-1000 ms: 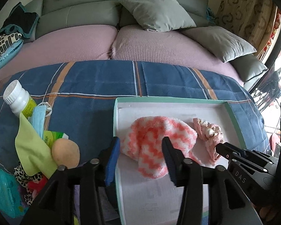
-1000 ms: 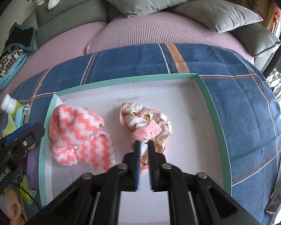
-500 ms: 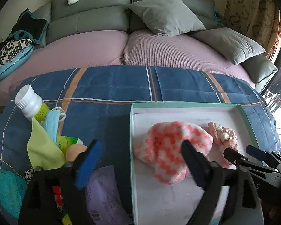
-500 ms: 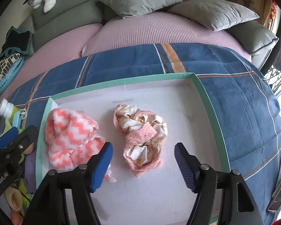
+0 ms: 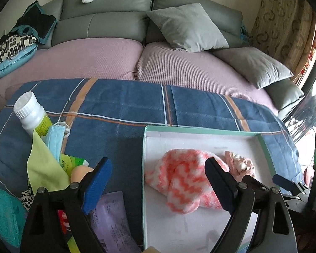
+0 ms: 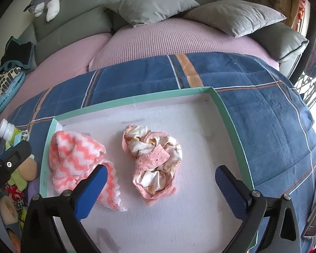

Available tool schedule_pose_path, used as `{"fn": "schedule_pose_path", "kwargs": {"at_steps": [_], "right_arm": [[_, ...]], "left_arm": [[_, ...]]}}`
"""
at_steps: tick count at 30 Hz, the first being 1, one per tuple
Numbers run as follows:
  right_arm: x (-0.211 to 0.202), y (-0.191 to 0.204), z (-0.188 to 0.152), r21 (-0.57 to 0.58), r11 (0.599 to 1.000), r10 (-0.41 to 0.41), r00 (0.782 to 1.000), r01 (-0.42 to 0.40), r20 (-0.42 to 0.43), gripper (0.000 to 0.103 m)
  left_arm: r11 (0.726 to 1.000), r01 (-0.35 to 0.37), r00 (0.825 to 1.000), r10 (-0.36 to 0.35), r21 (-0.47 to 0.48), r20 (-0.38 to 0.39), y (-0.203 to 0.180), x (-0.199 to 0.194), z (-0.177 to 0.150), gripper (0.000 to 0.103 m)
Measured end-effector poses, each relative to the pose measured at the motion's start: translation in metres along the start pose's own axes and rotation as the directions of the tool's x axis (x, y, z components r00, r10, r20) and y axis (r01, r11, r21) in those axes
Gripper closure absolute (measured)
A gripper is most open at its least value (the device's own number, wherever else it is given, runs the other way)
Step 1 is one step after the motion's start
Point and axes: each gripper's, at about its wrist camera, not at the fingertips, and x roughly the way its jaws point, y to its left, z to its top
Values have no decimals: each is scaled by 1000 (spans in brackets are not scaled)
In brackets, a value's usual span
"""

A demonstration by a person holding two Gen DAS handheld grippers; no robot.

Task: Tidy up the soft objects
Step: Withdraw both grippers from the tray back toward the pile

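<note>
The right claw (image 6: 160, 189) has just been opening and now stands spread wide with nothing gripped, its blue pads on either side of the crumpled pink cloth (image 6: 152, 160), which lies free near the middle of the white tray (image 6: 225, 113). The left claw (image 5: 158, 181) has also just opened and is empty; it straddles the tray's left rim, one pad over the loose items outside, the other above the pink-and-white fluffy cloth (image 5: 181, 181) lying in the tray's left part. Both cloths rest inside the tray, close but apart. The tray sits on a blue plaid blanket (image 5: 124, 105), toward its right side. Off the tray's left edge lies a heap with a white bottle (image 5: 30, 113), a face mask (image 5: 55, 139), a yellow-green cloth (image 5: 45, 168) and a paper slip (image 5: 113, 219). The likely risk is snagging: a pad drawn back low could catch a fluffy loop or a fold and drag it over the rim. Reaching into the heap could also tip the bottle or pinch the wrong item.
</note>
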Motion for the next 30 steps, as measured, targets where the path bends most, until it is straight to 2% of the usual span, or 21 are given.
{"fn": "schedule_pose_path", "kwargs": {"at_steps": [7, 14, 20, 24, 30], "right_arm": [[-6, 3, 2, -12, 1000, 11, 999, -10, 40, 0], [-18, 5, 6, 18, 998, 61, 992, -64, 109, 0], [-17, 10, 8, 37, 993, 108, 987, -113, 119, 0], [-16, 20, 8, 16, 994, 105, 987, -107, 122, 0], [-19, 53, 8, -51, 987, 155, 981, -149, 120, 0]], "left_arm": [[999, -42, 998, 42, 1, 42, 5, -8, 2, 10], [996, -65, 992, 72, -64, 101, 31, -21, 9, 10], [979, -152, 978, 169, -133, 124, 68, -32, 13, 10], [961, -193, 965, 222, -198, 137, 94, -43, 15, 10], [935, -209, 945, 268, -287, 186, 128, -66, 12, 10]]}}
